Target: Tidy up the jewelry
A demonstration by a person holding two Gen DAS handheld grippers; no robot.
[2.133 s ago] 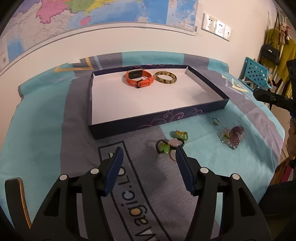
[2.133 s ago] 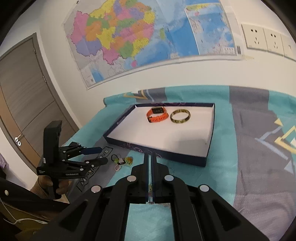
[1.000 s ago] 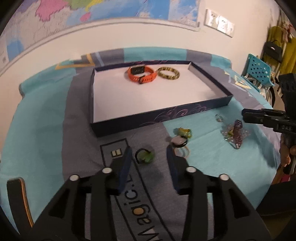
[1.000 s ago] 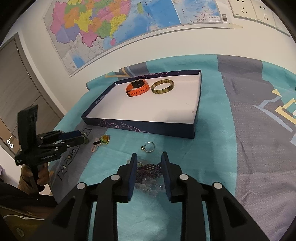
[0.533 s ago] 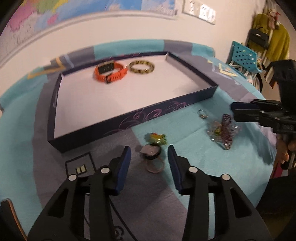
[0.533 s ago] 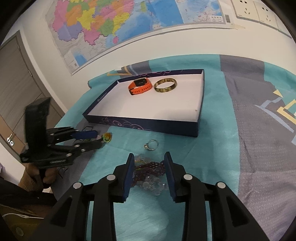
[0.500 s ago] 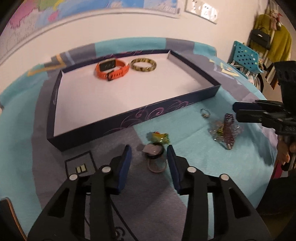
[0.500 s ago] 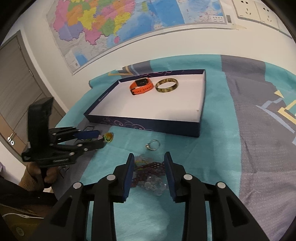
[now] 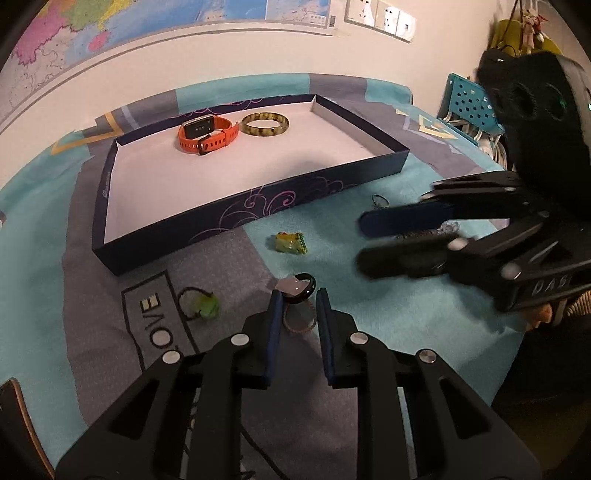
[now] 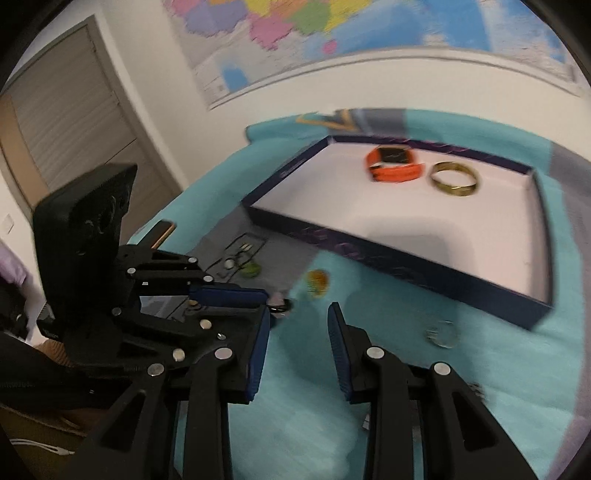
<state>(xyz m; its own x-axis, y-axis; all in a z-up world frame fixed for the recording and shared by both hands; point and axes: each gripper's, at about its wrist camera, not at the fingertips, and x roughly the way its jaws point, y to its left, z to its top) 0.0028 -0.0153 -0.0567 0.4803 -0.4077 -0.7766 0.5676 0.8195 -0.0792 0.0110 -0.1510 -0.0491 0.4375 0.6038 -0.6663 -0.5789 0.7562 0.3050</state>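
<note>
A navy box [image 9: 255, 206] with a white floor holds an orange watch [image 9: 207, 133] and an olive bangle [image 9: 265, 124]. On the cloth in front lie a black ring with a pink stone [image 9: 298, 286], a thin pink ring [image 9: 300, 319], a yellow-green piece [image 9: 291, 243], a green hair tie [image 9: 201, 306] and a silver ring [image 9: 379, 201]. My left gripper [image 9: 298, 300] is narrowly open around the black ring, touching the cloth. My right gripper [image 10: 298, 325] is open and empty above the cloth; it shows in the left wrist view [image 9: 384, 240].
The table is covered by a teal and grey cloth [image 9: 369, 314]. A wall with a map [image 10: 295, 33] stands behind the box. A door [image 10: 55, 122] is at the left. A teal chair [image 9: 469, 107] stands at the far right.
My left gripper has narrowed around the black ring. My right gripper has swung left, away from the bead cluster and toward my left gripper, with its view blurred.
</note>
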